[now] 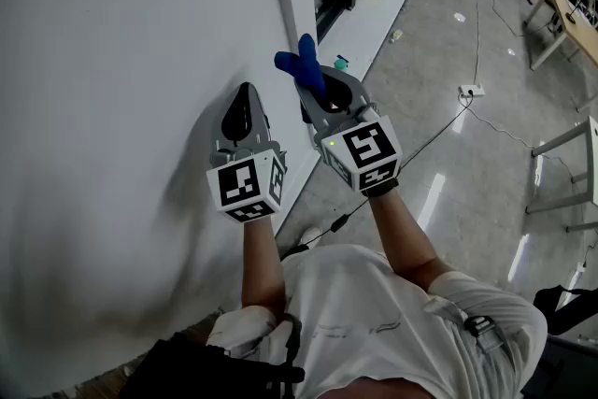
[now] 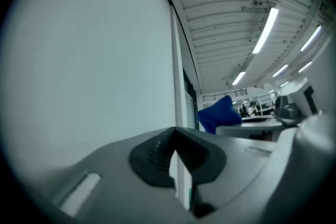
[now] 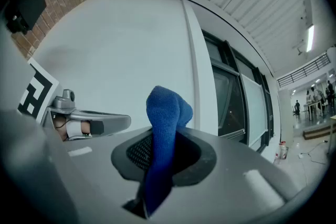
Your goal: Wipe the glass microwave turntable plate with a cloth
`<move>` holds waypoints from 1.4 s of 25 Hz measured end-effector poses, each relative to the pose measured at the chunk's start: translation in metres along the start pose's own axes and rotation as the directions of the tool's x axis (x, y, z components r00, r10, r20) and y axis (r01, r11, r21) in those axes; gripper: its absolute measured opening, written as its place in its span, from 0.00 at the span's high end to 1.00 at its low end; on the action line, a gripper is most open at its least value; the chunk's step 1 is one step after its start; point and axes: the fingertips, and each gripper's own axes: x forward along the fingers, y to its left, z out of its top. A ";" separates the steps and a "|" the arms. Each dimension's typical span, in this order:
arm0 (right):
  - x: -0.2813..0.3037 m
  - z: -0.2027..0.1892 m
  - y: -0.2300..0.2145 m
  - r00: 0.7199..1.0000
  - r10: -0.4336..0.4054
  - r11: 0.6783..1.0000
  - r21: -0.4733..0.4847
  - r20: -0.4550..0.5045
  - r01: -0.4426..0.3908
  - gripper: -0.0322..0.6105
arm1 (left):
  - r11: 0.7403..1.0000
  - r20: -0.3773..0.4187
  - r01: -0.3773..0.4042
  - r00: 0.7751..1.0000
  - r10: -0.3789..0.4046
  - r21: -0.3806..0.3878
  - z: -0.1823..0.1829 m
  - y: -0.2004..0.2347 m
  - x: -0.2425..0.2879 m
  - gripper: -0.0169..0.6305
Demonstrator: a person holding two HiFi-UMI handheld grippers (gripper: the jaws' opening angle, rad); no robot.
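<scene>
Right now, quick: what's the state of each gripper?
Left gripper: closed, nothing between its jaws.
Right gripper: closed on the blue cloth.

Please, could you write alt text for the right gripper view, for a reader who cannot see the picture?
The right tool is shut on a blue cloth, which sticks up between its jaws. Behind stands a white wall; the left tool shows at the left, dark windows at the right.

White wall [image 1: 121, 42], glossy grey floor [image 1: 467, 154].
</scene>
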 end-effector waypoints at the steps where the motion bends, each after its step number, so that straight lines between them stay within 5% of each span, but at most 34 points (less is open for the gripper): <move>1: -0.001 0.001 -0.005 1.000 -0.003 1.000 -0.001 -0.001 0.003 0.85 | 1.000 0.000 0.004 1.000 -0.004 -0.001 0.001 -0.004 0.003 0.97; 14: -0.040 0.014 -0.026 0.994 -0.108 0.994 -0.024 0.006 0.108 0.85 | 0.990 0.011 0.139 0.990 -0.139 -0.023 0.011 -0.051 0.009 0.97; 20: -0.104 0.017 -0.071 0.962 -0.271 0.962 -0.038 -0.020 0.270 0.85 | 0.945 0.012 0.322 0.947 -0.322 -0.051 0.012 -0.135 0.017 0.97; 28: -0.184 0.017 -0.122 0.836 -0.548 0.835 -0.054 -0.013 0.547 0.85 | 0.807 0.021 0.583 0.811 -0.584 -0.089 0.001 -0.230 0.024 0.97; 31: -0.247 0.023 -0.137 0.752 -0.659 0.751 -0.062 -0.014 0.657 0.85 | 0.722 0.026 0.684 0.728 -0.685 -0.104 0.006 -0.289 0.006 0.97; 35: -0.328 0.025 -0.150 0.605 -0.796 0.605 -0.075 -0.021 0.793 0.85 | 0.576 0.032 0.807 0.584 -0.811 -0.129 0.003 -0.362 -0.023 0.97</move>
